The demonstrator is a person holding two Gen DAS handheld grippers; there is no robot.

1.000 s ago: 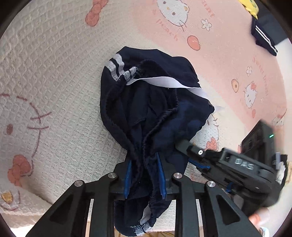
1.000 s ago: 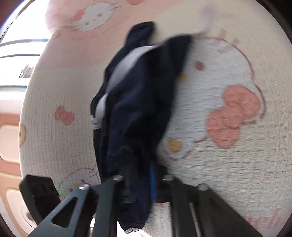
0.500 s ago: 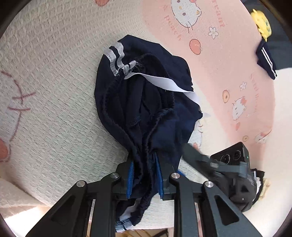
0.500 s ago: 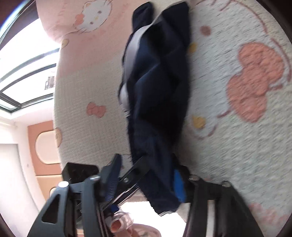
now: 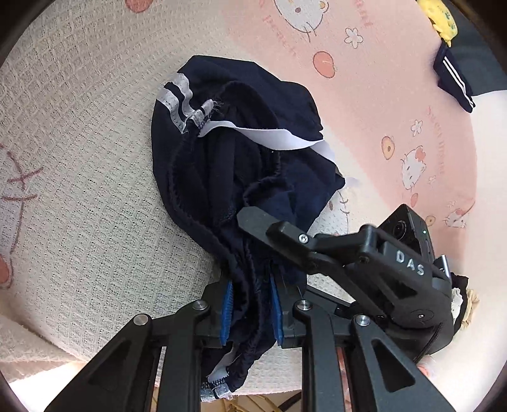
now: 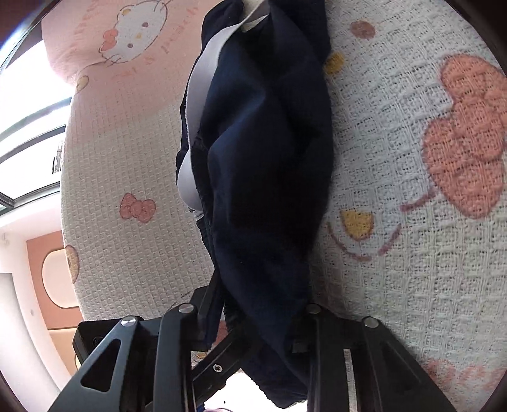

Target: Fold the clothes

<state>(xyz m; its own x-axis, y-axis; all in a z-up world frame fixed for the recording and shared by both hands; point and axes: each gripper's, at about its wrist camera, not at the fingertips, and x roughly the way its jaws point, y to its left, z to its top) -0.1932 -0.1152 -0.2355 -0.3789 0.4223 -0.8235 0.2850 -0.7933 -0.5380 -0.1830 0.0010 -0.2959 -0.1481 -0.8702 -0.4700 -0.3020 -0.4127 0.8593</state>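
Note:
A crumpled navy garment [image 5: 240, 152] with white stripes and a white band lies bunched on the cream waffle blanket [image 5: 79, 158]. My left gripper [image 5: 250, 304] is shut on its near edge, and the cloth fills the gap between the blue pads [image 5: 226, 304]. From the right, the right gripper's finger [image 5: 269, 228] reaches over the same bunch, close beside the left one. In the right wrist view the garment [image 6: 269, 142] runs down between the fingers of my right gripper [image 6: 253, 320]. Its jaws are closing and pinch the cloth, which hides the pads.
Another navy piece with white stripes [image 5: 453, 79] and something yellow [image 5: 440, 19] lie at the far right on the pink cartoon-cat part of the blanket [image 5: 380, 95]. A frilly item [image 5: 462, 304] sits behind the right gripper. A bright window [image 6: 28, 126] is off the blanket's left edge.
My right gripper opened wide on the garment, then closed on it again, and it has moved in close beside the left gripper. The left grip held while the view slid slightly.

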